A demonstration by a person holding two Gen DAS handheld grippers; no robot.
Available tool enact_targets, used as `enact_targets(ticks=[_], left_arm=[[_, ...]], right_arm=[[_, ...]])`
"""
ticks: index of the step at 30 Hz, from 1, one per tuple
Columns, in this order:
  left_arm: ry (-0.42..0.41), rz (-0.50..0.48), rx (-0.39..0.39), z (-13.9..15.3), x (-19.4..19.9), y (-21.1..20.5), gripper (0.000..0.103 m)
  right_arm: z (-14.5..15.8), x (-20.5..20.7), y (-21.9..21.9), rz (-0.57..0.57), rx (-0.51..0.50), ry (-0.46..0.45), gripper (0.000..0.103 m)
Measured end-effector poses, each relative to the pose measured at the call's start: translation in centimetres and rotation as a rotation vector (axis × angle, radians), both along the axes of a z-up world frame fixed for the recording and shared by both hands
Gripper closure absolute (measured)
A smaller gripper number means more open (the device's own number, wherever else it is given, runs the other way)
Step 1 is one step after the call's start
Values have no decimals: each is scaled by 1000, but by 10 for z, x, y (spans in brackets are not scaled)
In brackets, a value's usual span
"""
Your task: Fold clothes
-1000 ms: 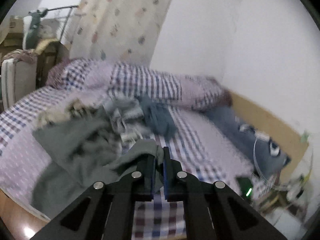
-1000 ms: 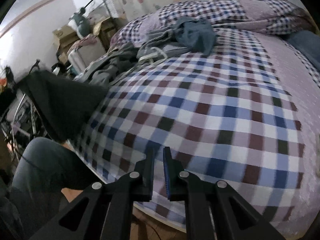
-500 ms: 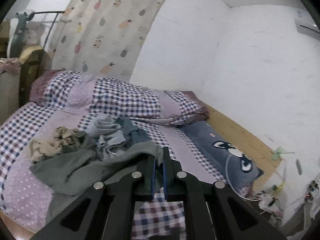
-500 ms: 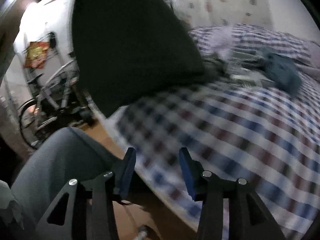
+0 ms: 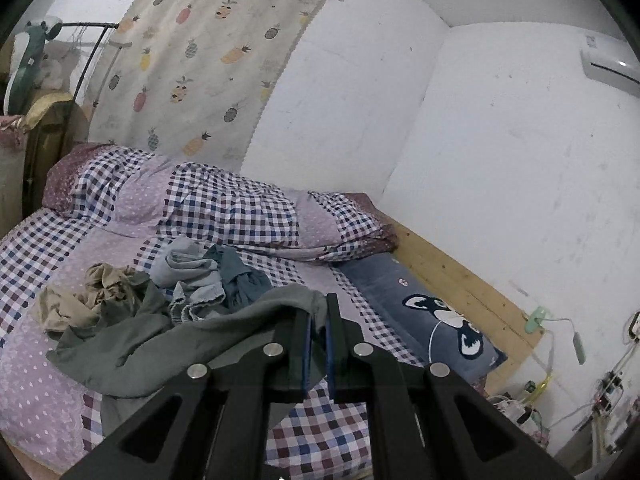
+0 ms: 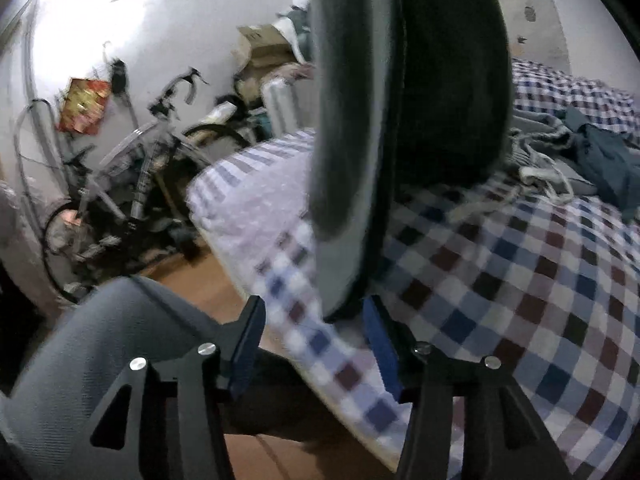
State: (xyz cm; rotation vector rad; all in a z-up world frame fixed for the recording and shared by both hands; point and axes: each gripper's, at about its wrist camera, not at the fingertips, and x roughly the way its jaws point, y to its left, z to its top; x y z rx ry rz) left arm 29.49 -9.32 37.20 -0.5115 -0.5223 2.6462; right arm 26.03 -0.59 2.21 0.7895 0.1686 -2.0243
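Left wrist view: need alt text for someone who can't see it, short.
The left gripper is shut on the edge of a grey-green garment that trails left across a checked bed. Behind it lies a pile of crumpled clothes, with a rolled checked quilt at the wall, a blue cartoon pillow to the right and a pineapple-print curtain above.

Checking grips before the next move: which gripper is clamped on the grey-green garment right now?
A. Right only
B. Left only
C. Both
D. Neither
B. The left gripper is shut on the grey-green garment, while the right gripper stands open with the hanging cloth between its fingers, not yet pinched.
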Motion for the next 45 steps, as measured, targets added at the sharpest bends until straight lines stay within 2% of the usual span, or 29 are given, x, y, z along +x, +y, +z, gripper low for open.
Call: enact_targets(ticks=[4,8,10,13,17,18,20,21,22,24,26,28,31,36,38,41,43,45], left_arm=[[-4,11,22,2,2,-7,99],[-13,21,24,5,4,-13,99],[-14,23,27,6,5,-16,99],[-12,28,38,7,8,-23,99],[-1,60,63,7,14,-43,99],[3,71,71,7,16,-49,99],[9,93,86,6,19,-61,99],[12,103,93,6,20,-67,99],[16,114,101,6,22,-73,99],[25,140,116,5,26,-86,99],[39,172,138,5,31,-101,99],[50,203,160,4,37,-117,99],[57,236,191,-1,44,-137,99],[40,254,251,-26,54,-157,99],[15,236,271,-45,59,-157,99],[-60,203,286,-82,65,-144,99],[-122,185,289,-110,69,-132,99],[-222,160,305,-151,74,-118,99]], right_arm=[[-20,-24,-1,-27,19,-65,48],[-20,-29,-13,41,-88,-114,48],[-17,-24,-20,49,-109,-72,48],[-24,-25,-33,38,-94,-63,48],[-44,-41,-42,-43,-39,-80,48],[-48,-46,-42,-58,-37,-94,52],[-55,-56,-41,-84,-34,-120,69],[-55,-58,-43,-88,-35,-125,88],[-54,-59,-44,-90,-36,-129,100],[-51,-59,-46,-77,-40,-129,101],[-42,-58,-48,-67,-18,-92,102],[-31,-62,-37,-107,-5,-50,103],[-3,-84,-2,-227,4,27,103],[75,-134,85,-468,-28,163,103],[109,-147,121,-557,-25,233,103],[157,-144,173,-639,-10,354,103],[180,-125,200,-662,16,431,103],[185,-99,217,-644,75,484,103]])
